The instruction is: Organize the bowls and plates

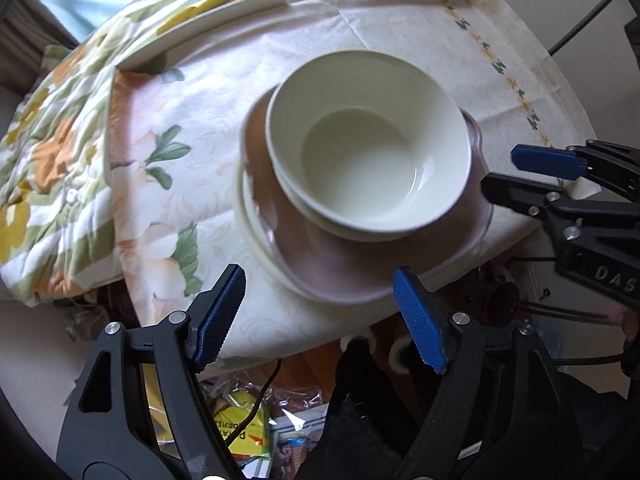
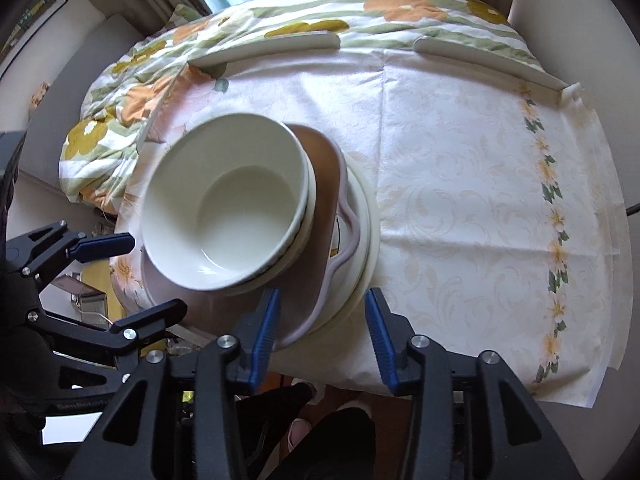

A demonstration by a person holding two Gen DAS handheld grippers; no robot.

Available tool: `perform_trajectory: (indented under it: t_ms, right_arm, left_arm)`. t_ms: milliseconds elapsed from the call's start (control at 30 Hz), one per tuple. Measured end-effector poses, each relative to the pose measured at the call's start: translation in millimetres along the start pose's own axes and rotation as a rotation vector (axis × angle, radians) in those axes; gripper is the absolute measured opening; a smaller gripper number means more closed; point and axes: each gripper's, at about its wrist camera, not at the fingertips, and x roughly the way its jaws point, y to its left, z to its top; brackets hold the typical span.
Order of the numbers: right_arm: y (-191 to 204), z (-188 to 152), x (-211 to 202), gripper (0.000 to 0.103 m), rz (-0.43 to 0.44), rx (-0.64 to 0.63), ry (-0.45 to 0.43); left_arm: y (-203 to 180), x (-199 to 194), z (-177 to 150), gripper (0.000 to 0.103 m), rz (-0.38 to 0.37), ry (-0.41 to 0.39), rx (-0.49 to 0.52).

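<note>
In the left wrist view the stack sits in the middle of the frame: a white bowl (image 1: 368, 144) nested in another bowl, on a mauve wavy-rimmed plate (image 1: 320, 276), on a cream plate (image 1: 250, 216), all resting on the tablecloth (image 1: 180, 184) near the table's front edge. The left gripper (image 1: 320, 316) stands at the bottom of the frame with its blue pads spread wide and nothing between them. In the right wrist view the right gripper (image 2: 320, 336) is also parted and empty, just in front of the plates' rim. The pile looks off-centre, the bowls shifted toward one side, and it lies close to the edge; a stray nudge from either gripper could likely tip the bowls or slide the stack off.
</note>
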Motion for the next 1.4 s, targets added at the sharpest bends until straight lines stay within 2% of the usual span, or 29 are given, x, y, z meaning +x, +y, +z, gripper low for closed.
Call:
perform_trajectory:
  t_ms: [67, 133, 200, 300, 367, 400, 433, 467, 500, 533, 567, 667, 900, 1400]
  right_arm:
    - [1, -5, -23, 0.04, 0.004, -0.013, -0.065]
    - [2, -11, -50, 0.04, 0.005, -0.026, -0.136]
    - [5, -18, -86, 0.04, -0.011, -0.055, -0.234]
    - [9, -34, -145, 0.04, -0.052, -0.085, -0.394]
    - [11, -46, -180, 0.042, -0.082, -0.098, -0.492]
    - [12, -54, -200, 0.046, -0.1, -0.1, -0.549]
    - [12, -61, -213, 0.056, -0.111, -0.1, -0.59]
    - [12, -69, -228, 0.071, -0.122, -0.096, -0.635]
    - [11, -76, -239, 0.081, -0.128, -0.088, -0.671]
    - [10, -82, -248, 0.097, -0.134, -0.079, -0.702]
    - [10, -90, -257, 0.102, -0.147, -0.067, -0.737]
    - [5, -105, -269, 0.102, -0.167, -0.038, -0.792]
    - [-1, -128, -272, 0.102, -0.176, -0.007, -0.804]
    - [3, -141, -280, 0.102, -0.201, -0.013, -0.823]
  left_arm:
    - [-1, -19, -9, 0.075, 0.018, -0.052, -0.031]
    - [-3, -46, -19, 0.075, 0.033, -0.138, -0.076]
    - [-6, -82, -28, 0.075, 0.046, -0.258, -0.125]
    - [-16, -144, -48, 0.075, 0.066, -0.479, -0.191]
    - [-25, -182, -63, 0.081, 0.087, -0.614, -0.227]
    - [-30, -196, -70, 0.093, 0.098, -0.667, -0.24]
    - [-36, -211, -77, 0.103, 0.114, -0.722, -0.251]
    - [-41, -224, -85, 0.103, 0.131, -0.778, -0.258]
    - [-47, -235, -93, 0.103, 0.145, -0.821, -0.256]
    - [-53, -244, -99, 0.103, 0.16, -0.854, -0.252]
    - [-58, -251, -105, 0.103, 0.181, -0.879, -0.251]
    - [-71, -261, -117, 0.103, 0.224, -0.902, -0.253]
    - [-91, -270, -133, 0.103, 0.251, -0.93, -0.238]
    - [-107, -274, -138, 0.103, 0.284, -0.944, -0.226]
